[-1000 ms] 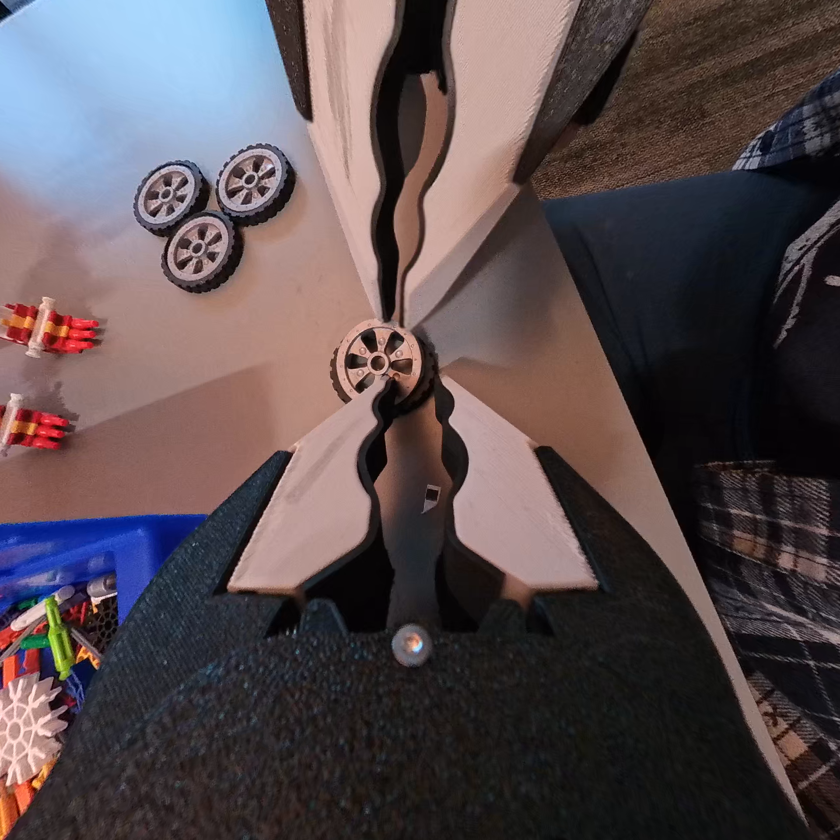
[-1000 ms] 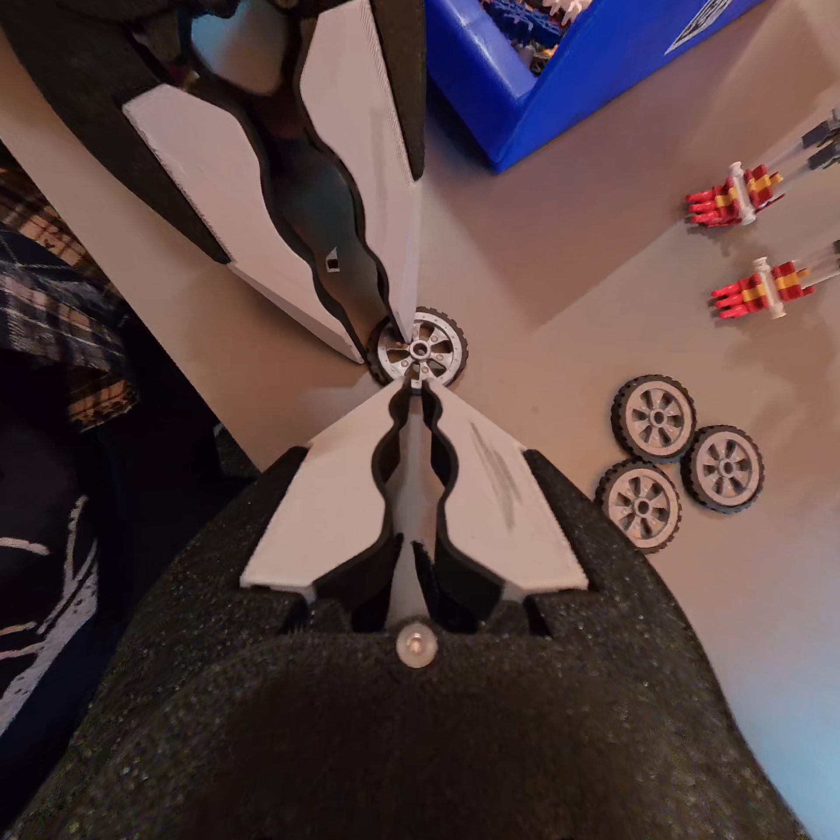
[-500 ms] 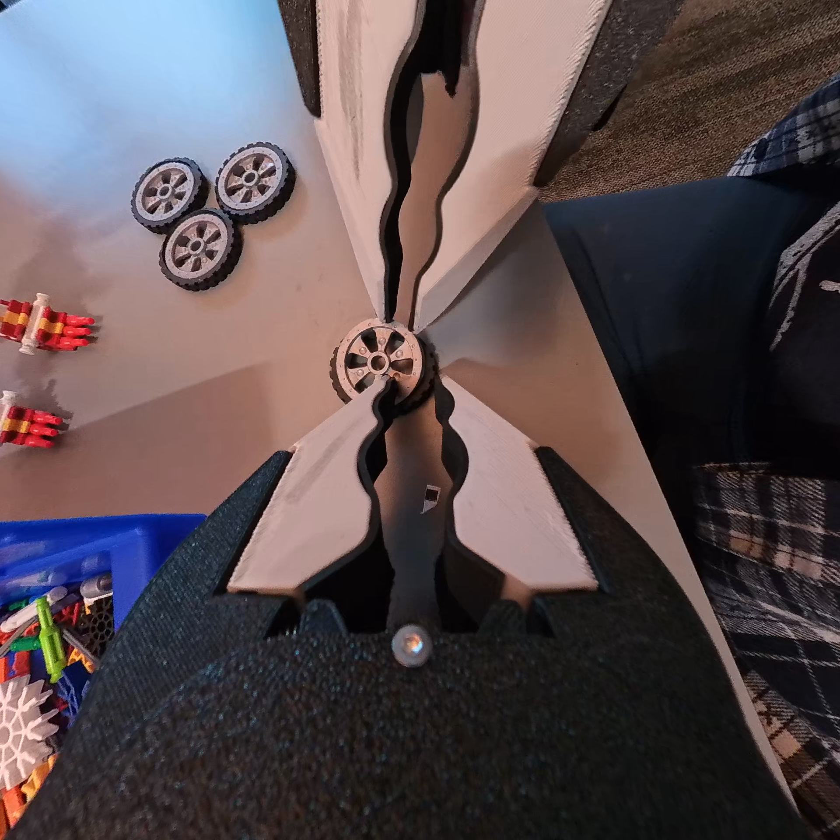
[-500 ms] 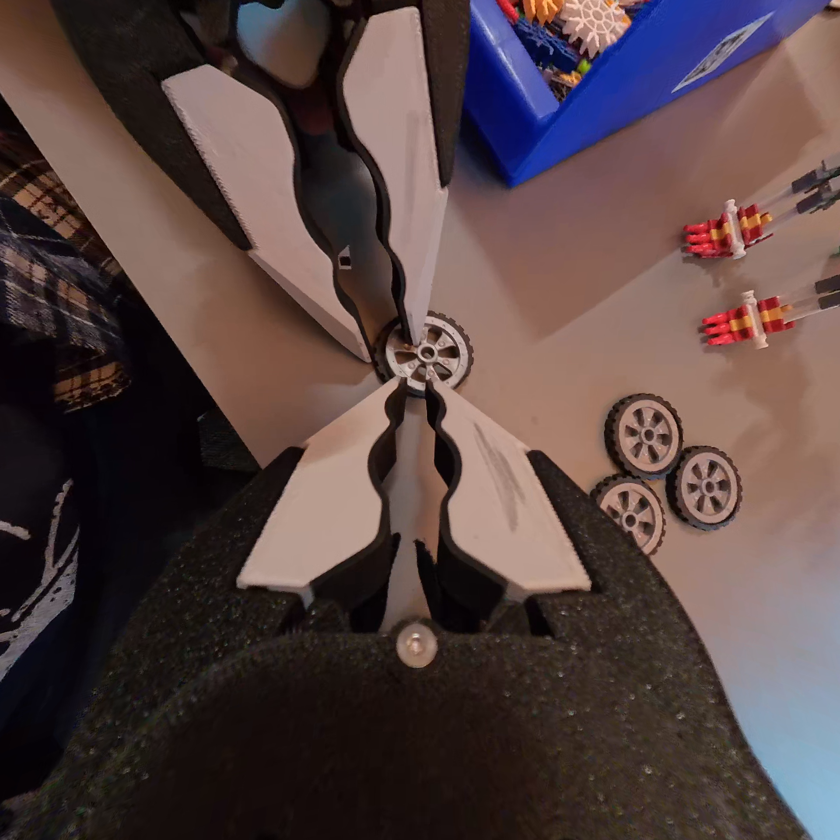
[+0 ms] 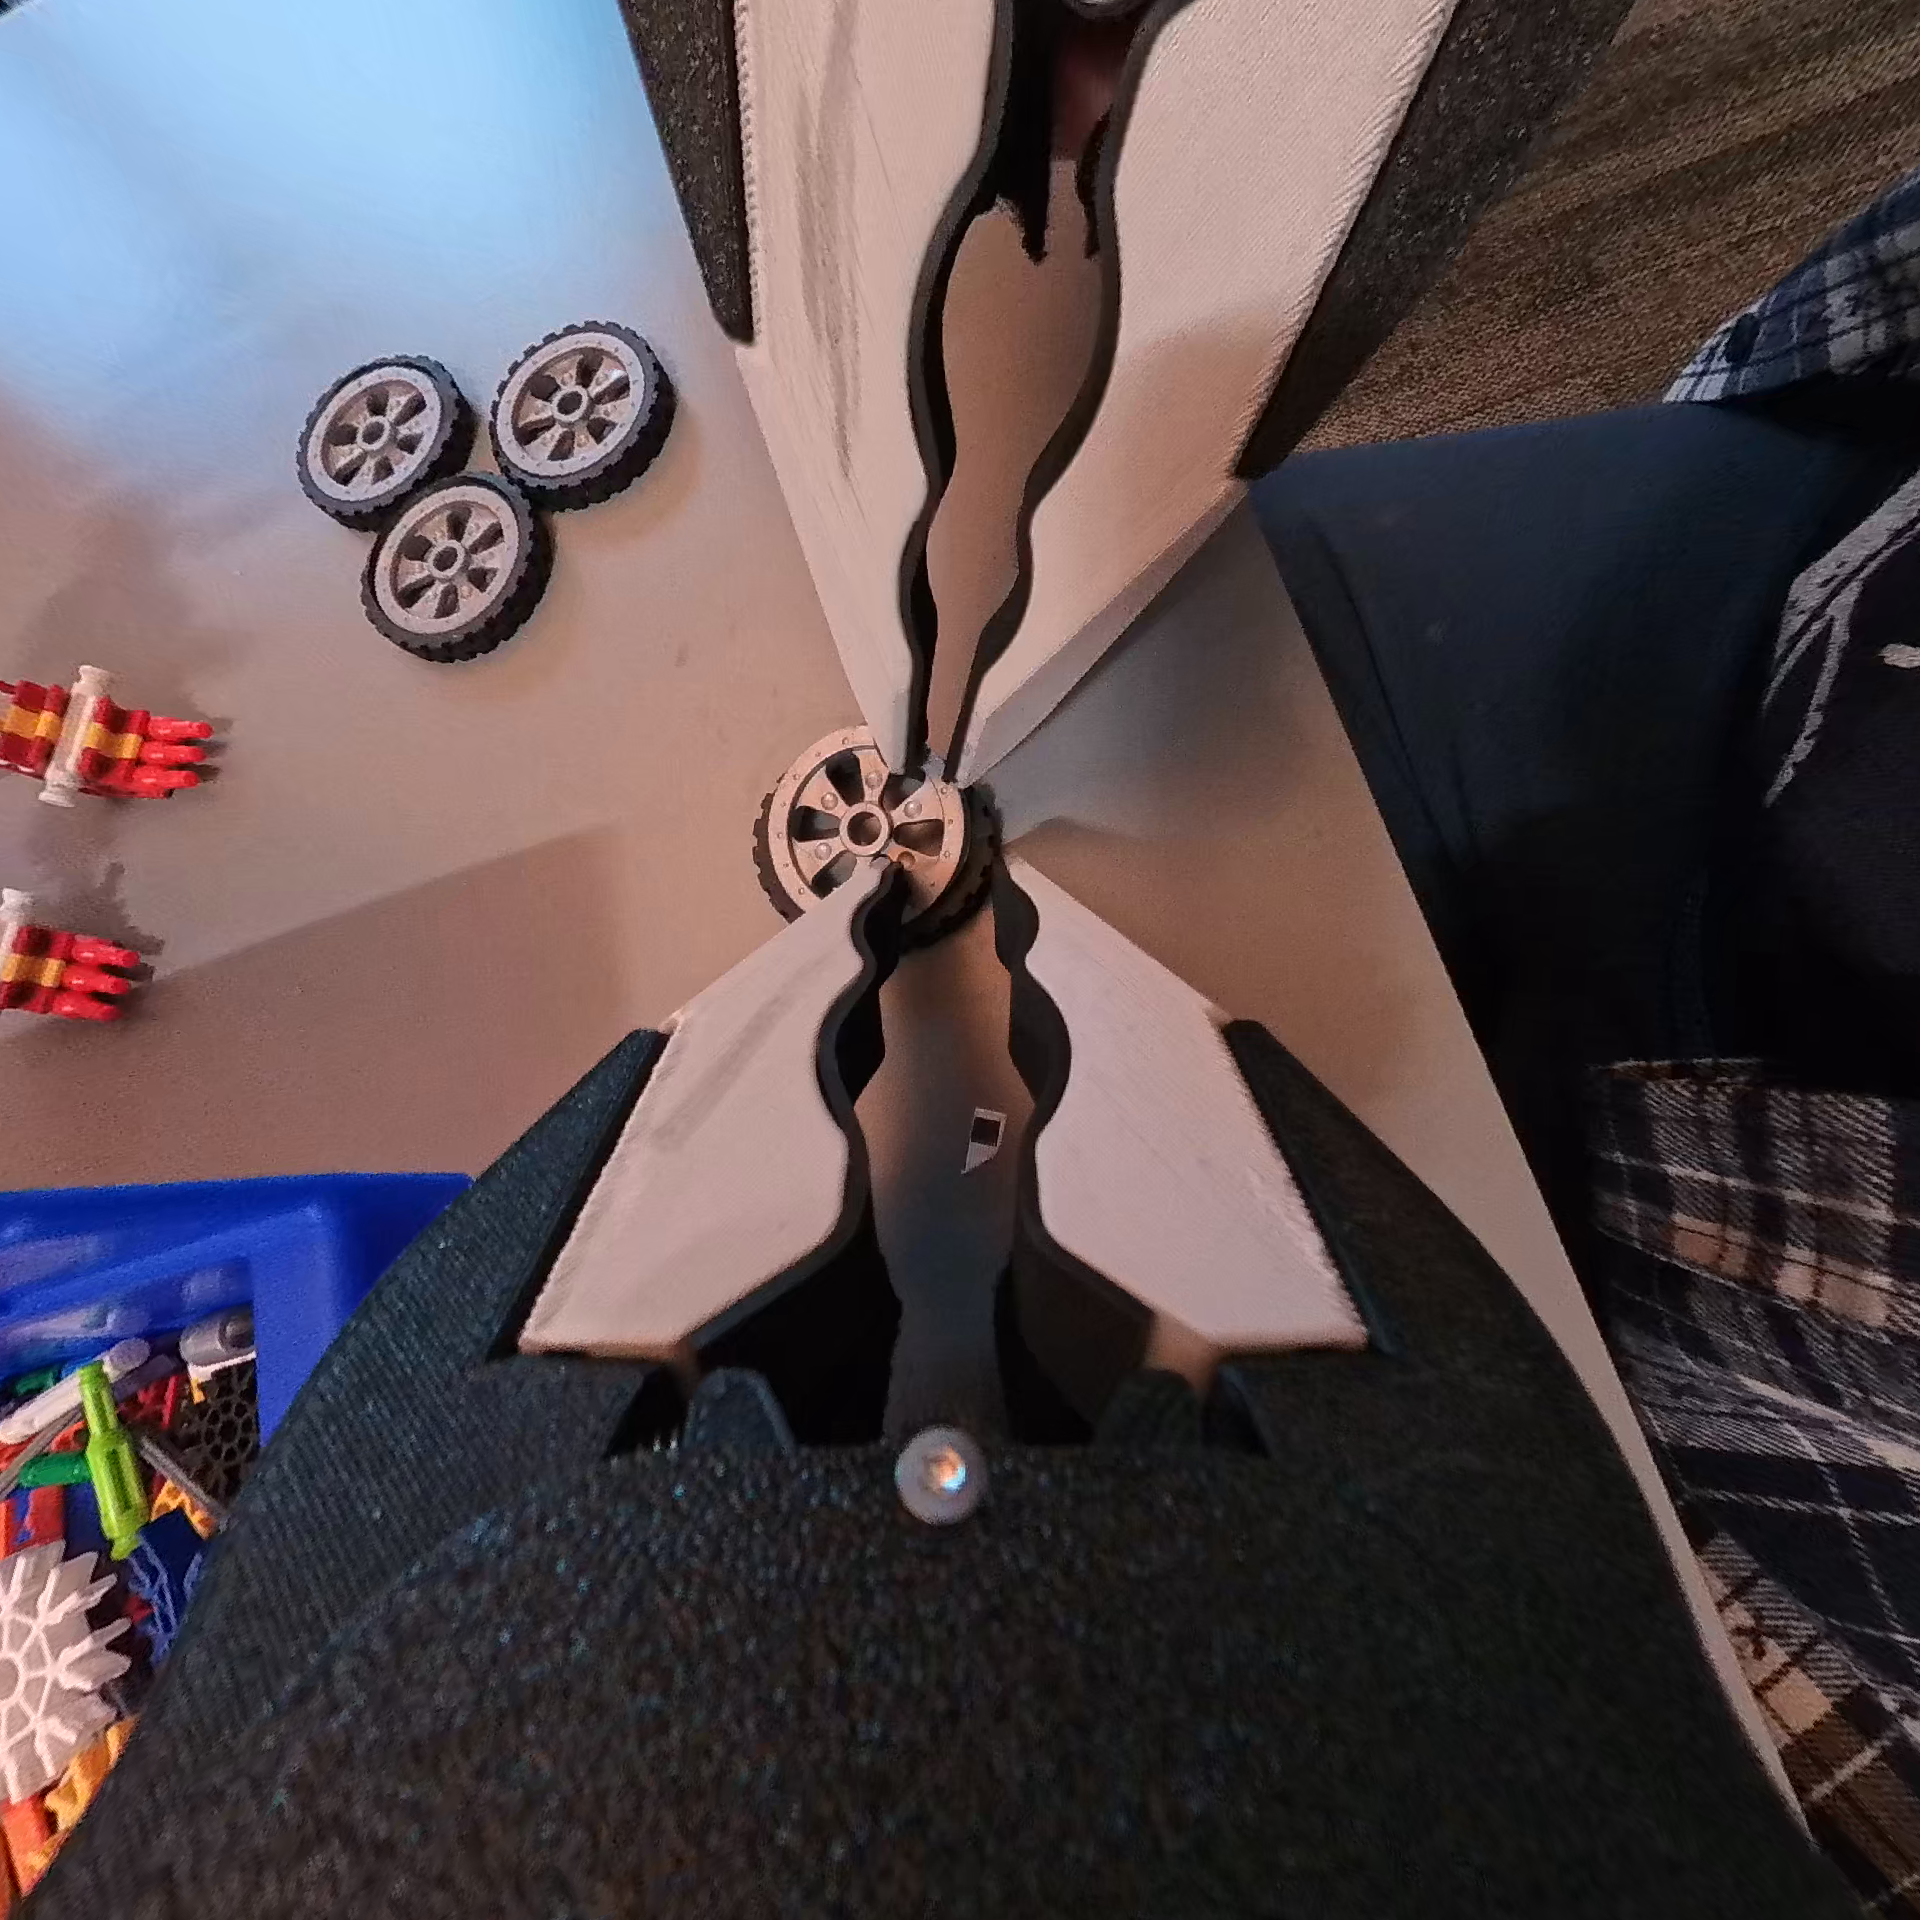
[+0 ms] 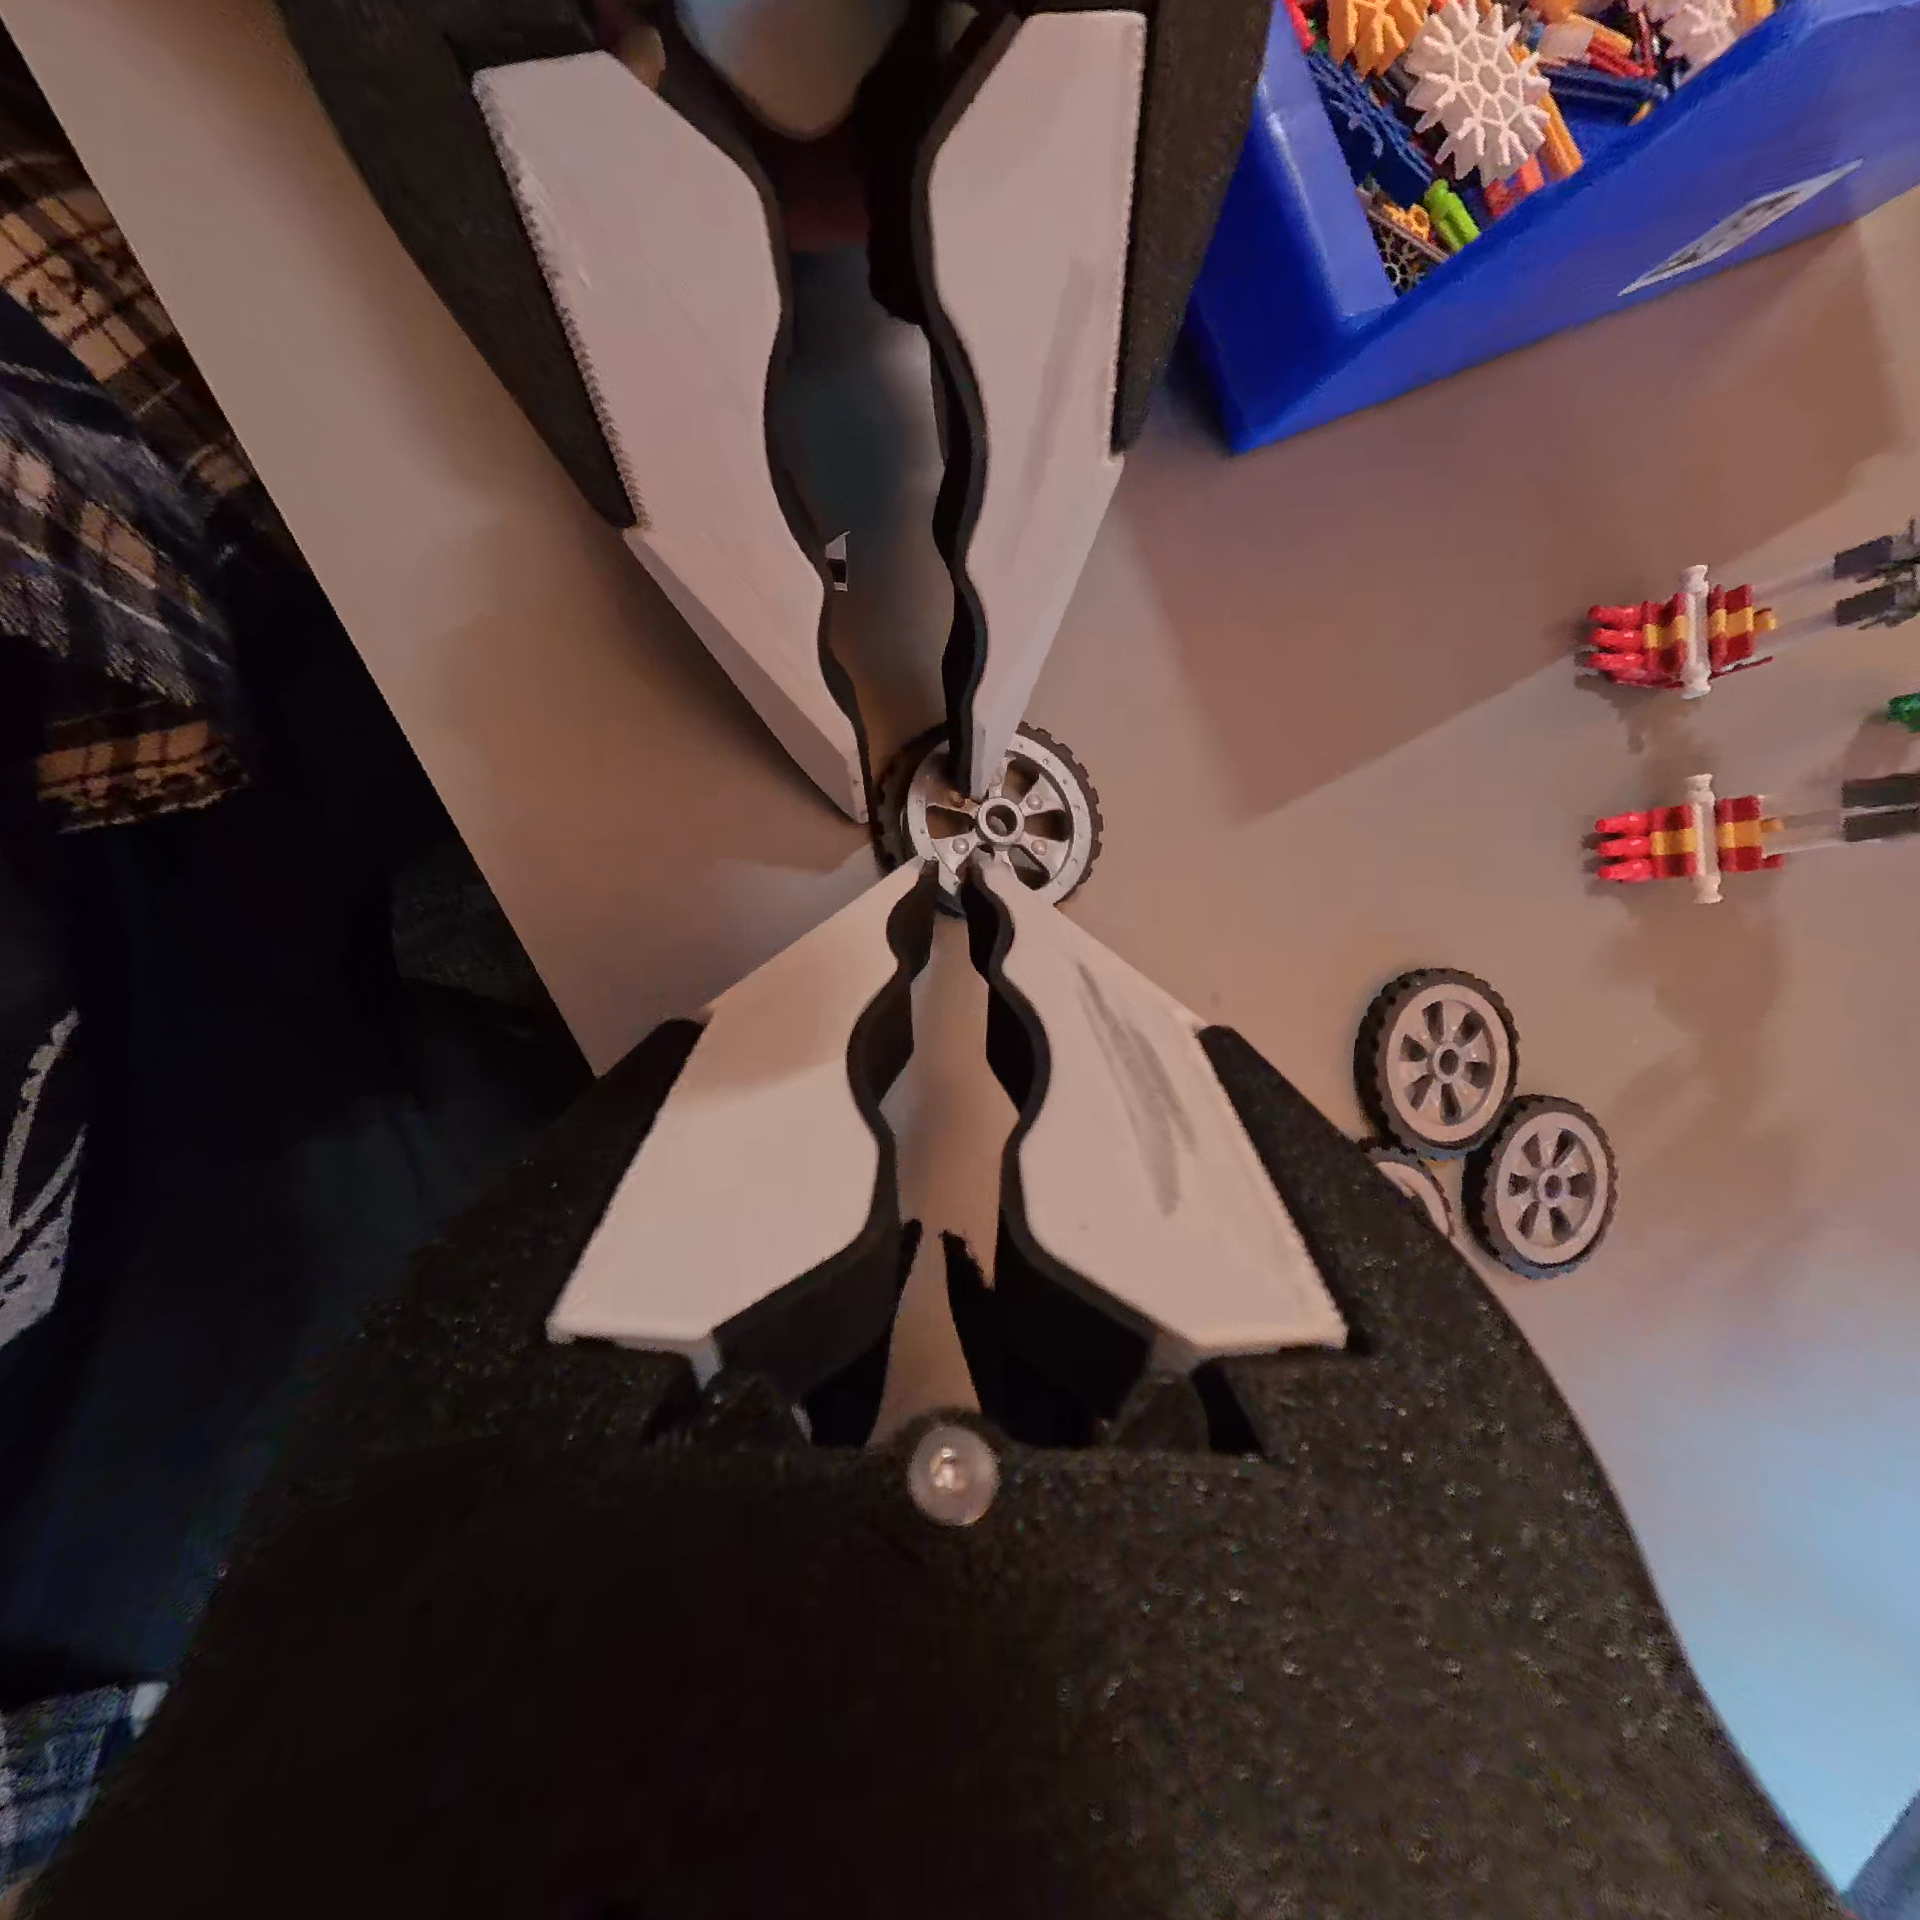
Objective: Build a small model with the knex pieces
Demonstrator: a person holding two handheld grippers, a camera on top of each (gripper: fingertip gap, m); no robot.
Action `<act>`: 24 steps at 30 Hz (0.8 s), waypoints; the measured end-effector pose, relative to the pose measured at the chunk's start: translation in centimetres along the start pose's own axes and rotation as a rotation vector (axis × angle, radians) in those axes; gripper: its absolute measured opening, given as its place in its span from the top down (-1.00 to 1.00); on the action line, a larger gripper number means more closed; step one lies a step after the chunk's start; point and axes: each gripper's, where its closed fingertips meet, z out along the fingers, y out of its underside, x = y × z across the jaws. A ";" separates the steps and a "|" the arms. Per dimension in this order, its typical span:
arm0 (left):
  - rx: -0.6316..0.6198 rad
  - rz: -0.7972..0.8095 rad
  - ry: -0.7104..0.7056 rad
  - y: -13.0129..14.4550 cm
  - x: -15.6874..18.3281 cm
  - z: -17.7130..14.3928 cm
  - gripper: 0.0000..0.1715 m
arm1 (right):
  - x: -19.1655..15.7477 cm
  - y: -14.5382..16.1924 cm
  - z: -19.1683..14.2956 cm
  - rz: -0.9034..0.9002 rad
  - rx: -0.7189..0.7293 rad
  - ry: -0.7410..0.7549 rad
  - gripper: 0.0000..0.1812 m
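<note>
Near the edge of the grey table [image 5: 312, 260], just in front of my lap, my two grippers meet tip to tip on one small wheel [image 5: 868, 831] with a grey hub and a black tyre. My left gripper [image 5: 935, 894] comes from below in the left wrist view and its fingers are pressed on the wheel, one on the hub face and the other on the far side of the tyre. My right gripper [image 6: 945, 894] grips the same wheel [image 6: 1003, 821] from the opposite side; its fingers are drawn almost together and pinch the rim of the hub. The wheel seems to be lifted a little above the table, but I cannot tell this for sure.

Three more wheels [image 5: 478, 499] of the same kind lie flat in a tight cluster, touching each other, well apart from the held one. Beyond them two small red and yellow assemblies [image 5: 99, 727] with white pieces lie side by side. A blue bin [image 6: 1558, 260] full of coloured building parts, with a white snowflake-shaped piece [image 6: 1475, 78] on top, stands on the table near my left gripper. My dark trousers [image 5: 1558, 675] and plaid shirt [image 5: 1766, 1299] show past the table edge.
</note>
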 end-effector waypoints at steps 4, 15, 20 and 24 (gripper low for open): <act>-0.003 -0.008 0.003 0.0 -0.1 0.0 0.81 | -0.2 0.0 0.2 -0.032 -0.013 -0.038 0.95; -0.003 -0.016 0.010 0.1 -0.2 0.1 0.81 | -0.3 -0.1 0.4 -0.050 -0.022 -0.115 0.96; -0.004 -0.019 0.013 0.1 -0.3 0.1 0.80 | -0.3 -0.1 0.5 -0.038 -0.021 -0.129 0.96; -0.004 -0.019 0.013 0.1 -0.4 0.1 0.80 | -0.3 -0.2 0.5 -0.024 -0.021 -0.140 0.96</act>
